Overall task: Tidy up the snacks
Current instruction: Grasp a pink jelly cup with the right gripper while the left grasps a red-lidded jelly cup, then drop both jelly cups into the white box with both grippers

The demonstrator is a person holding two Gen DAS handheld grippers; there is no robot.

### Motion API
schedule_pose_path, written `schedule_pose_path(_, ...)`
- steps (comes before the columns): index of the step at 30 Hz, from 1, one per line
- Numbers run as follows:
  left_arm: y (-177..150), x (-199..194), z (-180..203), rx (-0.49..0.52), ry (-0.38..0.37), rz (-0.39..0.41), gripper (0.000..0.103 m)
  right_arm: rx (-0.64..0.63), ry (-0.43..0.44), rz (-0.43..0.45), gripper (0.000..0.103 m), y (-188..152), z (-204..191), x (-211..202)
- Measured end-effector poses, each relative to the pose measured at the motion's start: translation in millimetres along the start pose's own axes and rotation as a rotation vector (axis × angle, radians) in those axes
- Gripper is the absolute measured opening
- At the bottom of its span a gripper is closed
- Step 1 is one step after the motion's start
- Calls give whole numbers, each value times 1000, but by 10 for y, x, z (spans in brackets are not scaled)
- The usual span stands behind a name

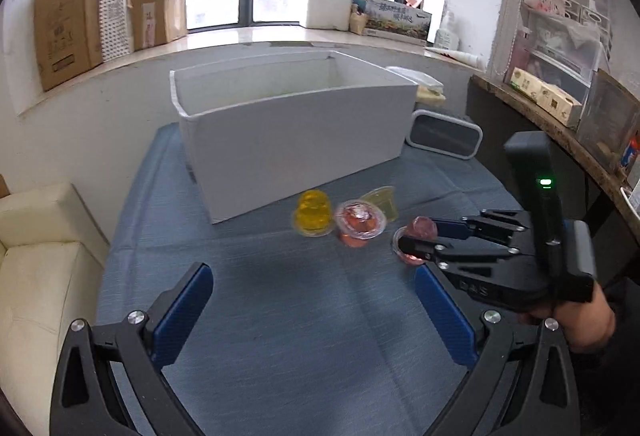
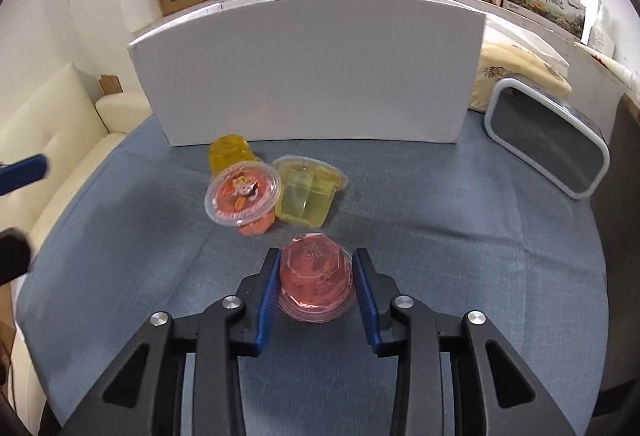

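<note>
Several jelly cups lie on the blue cloth in front of a white box. A pink cup sits upside down between the pads of my right gripper, which is shut on it at table level. An orange cup, a pale yellow-green cup and an amber cup lie clustered just beyond. My left gripper is wide open and empty, above the cloth nearer than the cups.
A grey lidded container stands to the right of the box. A cream sofa is at the left. A wooden shelf with packets is at the right. Cardboard boxes line the windowsill.
</note>
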State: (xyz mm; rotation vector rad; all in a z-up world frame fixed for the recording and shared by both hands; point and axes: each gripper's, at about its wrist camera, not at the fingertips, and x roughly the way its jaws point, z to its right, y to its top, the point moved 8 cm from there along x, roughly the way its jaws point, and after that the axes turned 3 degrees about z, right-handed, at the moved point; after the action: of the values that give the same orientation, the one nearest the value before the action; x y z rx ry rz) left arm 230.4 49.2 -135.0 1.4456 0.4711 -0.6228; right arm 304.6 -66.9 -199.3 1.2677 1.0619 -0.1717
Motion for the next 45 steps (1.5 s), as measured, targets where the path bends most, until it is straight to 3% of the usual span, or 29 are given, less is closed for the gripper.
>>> schedule_pose_path(3, 7, 164, 108, 25, 12, -21, 103, 11, 12, 16, 38, -32, 48, -163)
schedule_pose_path(8, 24, 444, 217, 2, -55, -58, 103, 11, 23, 39, 38, -53, 94, -418)
schedule_pose_path(20, 45, 1083, 331, 40, -21, -165, 102, 101, 38, 60, 38, -239, 408, -744)
schedule_pose_path(22, 56, 1152, 374, 52, -19, -176, 95, 115, 39, 66, 38, -273, 460, -786)
schedule_pose_path(24, 43, 1212, 377, 55, -17, -196, 75, 124, 39, 68, 38, -296, 498, -805)
schedule_pose_path(25, 53, 1237, 371, 58, -9, -197, 70, 126, 40, 67, 38, -304, 515, -804)
schedule_pose_path(27, 69, 1238, 374, 65, -9, -186, 50, 130, 38, 64, 38, -328, 538, -801)
schedule_pose_path(34, 106, 1109, 348, 50, -46, -146, 48, 149, 52, 63, 38, -379, 547, -785)
schedule_pose_path(45, 239, 333, 253, 3, -115, -9, 48, 127, 87, 98, 38, -235, 330, -859)
